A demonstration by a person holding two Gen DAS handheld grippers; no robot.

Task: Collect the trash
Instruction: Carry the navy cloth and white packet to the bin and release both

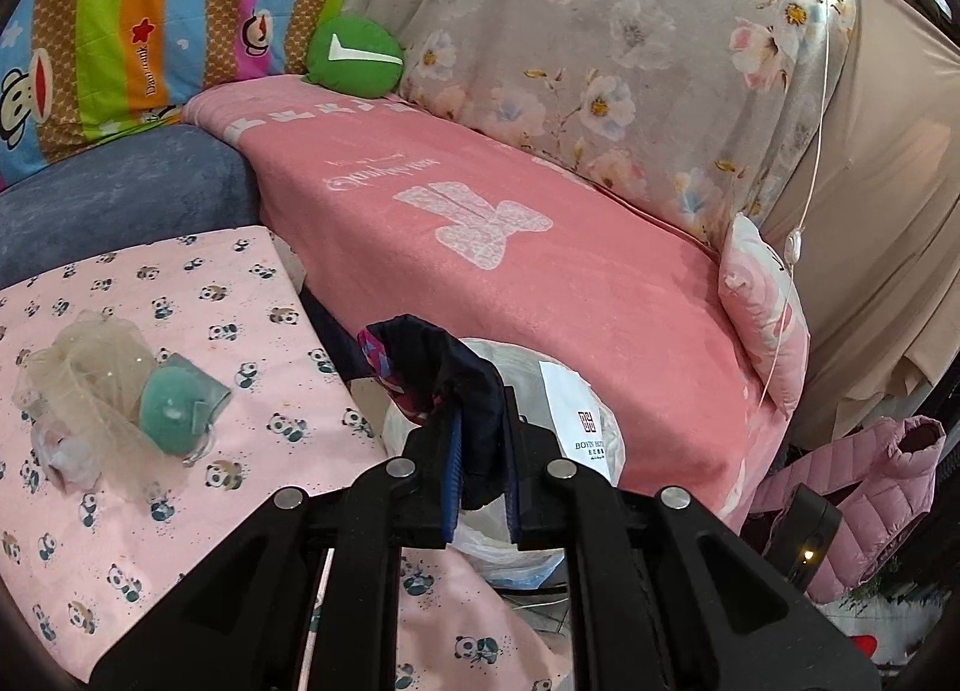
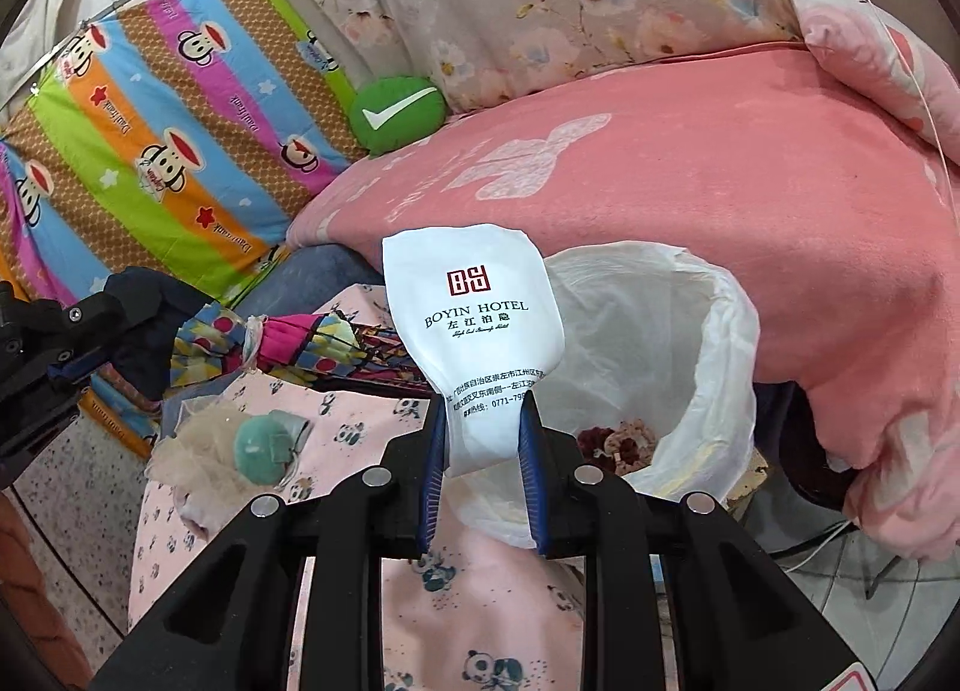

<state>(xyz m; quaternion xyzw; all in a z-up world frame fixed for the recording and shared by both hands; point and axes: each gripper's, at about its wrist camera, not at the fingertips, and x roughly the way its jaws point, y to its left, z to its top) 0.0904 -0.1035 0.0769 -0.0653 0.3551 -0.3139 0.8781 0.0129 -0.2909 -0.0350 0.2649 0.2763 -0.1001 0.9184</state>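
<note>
In the left wrist view, a dark navy cloth (image 1: pixel 465 391) with a patterned edge is clamped between the nearly closed jaws of the left gripper (image 1: pixel 482 439), above the white-lined bin (image 1: pixel 600 433) beside the pink bed edge (image 1: pixel 600 271).

In the right wrist view, a white hotel packet (image 2: pixel 474 331) is pinched by the right gripper (image 2: pixel 483 439), just left of the bin's open mouth (image 2: pixel 708 367); dark scraps (image 2: pixel 618 439) inside are seen only here.

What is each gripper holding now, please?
Left gripper: closed on a dark cloth.
Right gripper: closed on a white hotel packet.
</note>
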